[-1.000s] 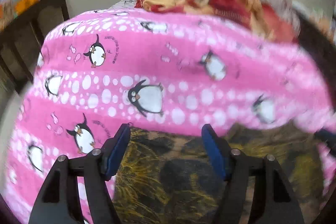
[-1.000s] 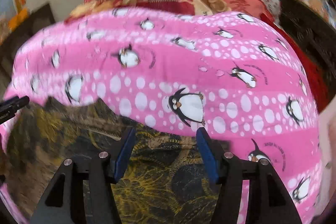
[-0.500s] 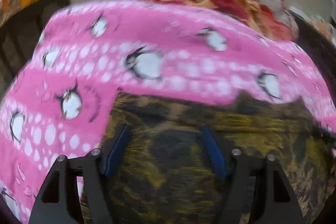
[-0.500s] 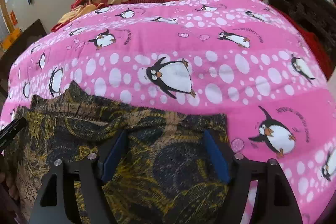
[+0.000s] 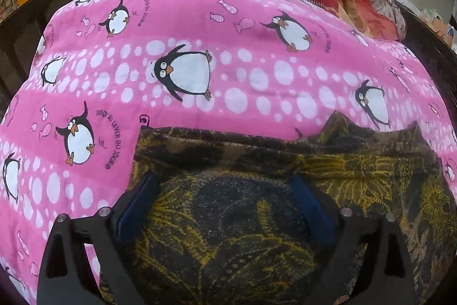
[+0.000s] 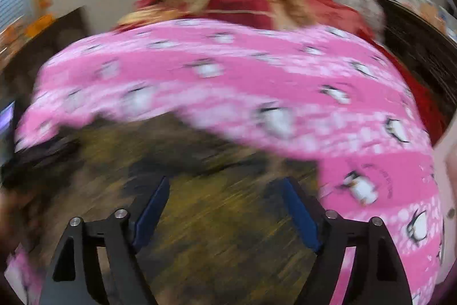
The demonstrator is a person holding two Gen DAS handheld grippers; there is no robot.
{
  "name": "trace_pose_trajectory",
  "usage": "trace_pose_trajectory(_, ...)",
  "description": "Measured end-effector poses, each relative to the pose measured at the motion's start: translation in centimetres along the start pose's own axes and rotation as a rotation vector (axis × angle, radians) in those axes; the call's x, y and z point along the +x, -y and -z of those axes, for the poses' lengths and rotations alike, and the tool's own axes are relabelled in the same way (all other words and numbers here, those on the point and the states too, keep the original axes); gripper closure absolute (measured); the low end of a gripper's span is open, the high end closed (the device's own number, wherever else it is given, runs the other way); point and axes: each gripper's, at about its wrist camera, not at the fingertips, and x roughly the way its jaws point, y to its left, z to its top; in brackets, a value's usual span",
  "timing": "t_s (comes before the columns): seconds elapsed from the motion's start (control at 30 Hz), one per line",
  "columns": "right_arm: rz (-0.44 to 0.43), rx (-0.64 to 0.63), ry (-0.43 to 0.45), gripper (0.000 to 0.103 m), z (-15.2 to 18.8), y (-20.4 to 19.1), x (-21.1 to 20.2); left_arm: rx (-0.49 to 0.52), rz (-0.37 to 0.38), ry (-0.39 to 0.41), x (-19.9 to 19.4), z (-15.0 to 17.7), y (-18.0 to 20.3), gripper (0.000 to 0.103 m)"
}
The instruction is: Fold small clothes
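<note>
Your left gripper and right gripper both hang with fingers wide, holding nothing, over the dark yellow-patterned garment lying on the pink penguin blanket. If you close too deep, you may pinch the blanket together with the cloth, and the fold will drag it

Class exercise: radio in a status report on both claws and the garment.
Left claw open over dark floral garment. Right claw open, view blurred. Garment flat on pink penguin blanket. Nothing blocking.

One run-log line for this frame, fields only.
stage: pre-grasp | left claw: open above dark yellow-patterned garment | right claw: open, view blurred | surface: pink penguin blanket
</note>
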Motion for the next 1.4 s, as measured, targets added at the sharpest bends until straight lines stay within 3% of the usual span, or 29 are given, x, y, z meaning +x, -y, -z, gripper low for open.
trace_pose_trajectory(0.13, 0.057, -0.017, -0.123, 0.011, 3.7, -1.5, 2.9, -0.006, 0.006, 0.004, 0.3, -0.4, 0.3, 0.007)
trace_pose_trajectory(0.2, 0.057, -0.027, -0.007, 0.004, 5.7, -1.3, 3.4, -0.008, 0.006, 0.006, 0.2, -0.3, 0.4, 0.007)
trace_pose_trajectory(0.23, 0.066, -0.036, 0.000, 0.004, 5.9, -1.4, 3.5, -0.007, 0.006, 0.007, 0.2, -0.2, 0.3, 0.007)
trace_pose_trajectory(0.37, 0.101, -0.039, 0.011, 0.003, 6.1, -1.9, 3.4, -0.011, 0.005, 0.008, 0.2, -0.1, 0.2, 0.006)
trace_pose_trajectory(1.4, 0.107, -0.040, 0.031, 0.003, 6.3, -2.0, 3.1, -0.018, 0.007, 0.008, 0.4, -0.3, -0.1, 0.002)
